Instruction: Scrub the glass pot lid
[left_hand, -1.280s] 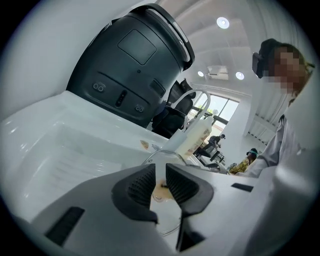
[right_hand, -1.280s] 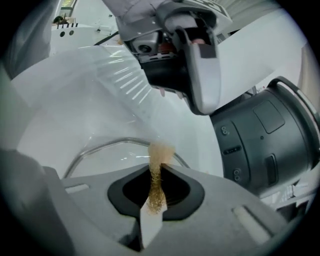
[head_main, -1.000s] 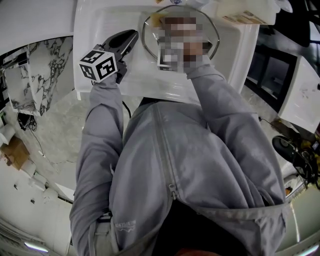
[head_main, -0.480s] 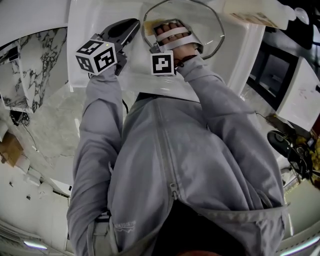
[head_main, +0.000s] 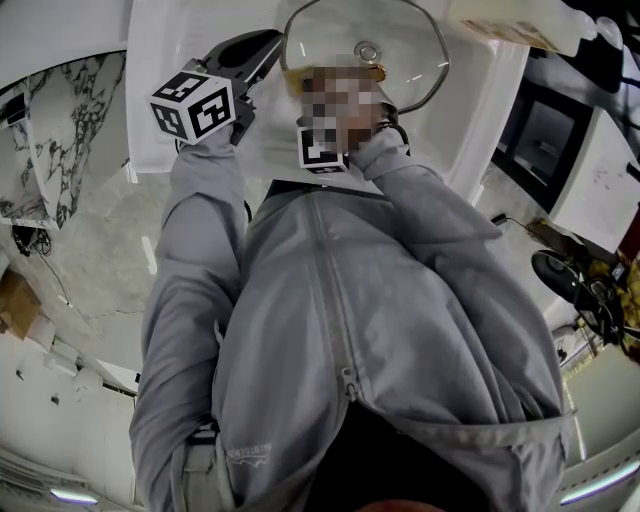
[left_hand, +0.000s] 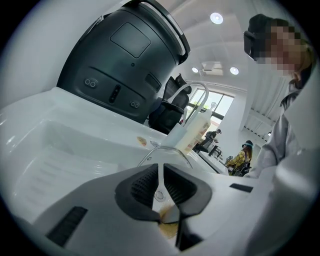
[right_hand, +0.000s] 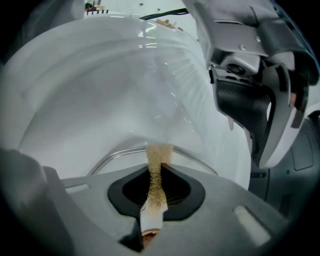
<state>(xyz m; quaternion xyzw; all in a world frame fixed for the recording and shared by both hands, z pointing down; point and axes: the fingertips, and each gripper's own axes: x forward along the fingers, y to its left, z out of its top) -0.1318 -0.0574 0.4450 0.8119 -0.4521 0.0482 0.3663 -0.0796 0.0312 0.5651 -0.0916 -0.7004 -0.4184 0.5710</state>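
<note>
The glass pot lid (head_main: 405, 40), metal-rimmed with a small knob (head_main: 367, 50), lies tilted in the white sink (head_main: 180, 90). My left gripper (head_main: 270, 45) reaches in from the left and is shut on the lid's rim; in the left gripper view the rim (left_hand: 165, 149) runs edge-on between its pads (left_hand: 145, 182). My right gripper (right_hand: 156, 172) is shut on a tan scouring sponge (right_hand: 159, 157), which presses against the lid's near rim (right_hand: 112, 155). In the head view a mosaic patch covers the right gripper's jaws; only its marker cube (head_main: 322, 145) and a strip of sponge (head_main: 300, 72) show.
A dark grey appliance (left_hand: 125, 65) stands behind the sink. A pale bottle (left_hand: 192, 135) and a curved tap (left_hand: 180, 95) sit at the sink's far edge. The bottle (head_main: 510, 20) also lies along the sink's upper right rim in the head view.
My right gripper with the sponge has slid down across the lid toward its near rim, uncovering the knob. The left gripper has kept its hold on the rim in place.
</note>
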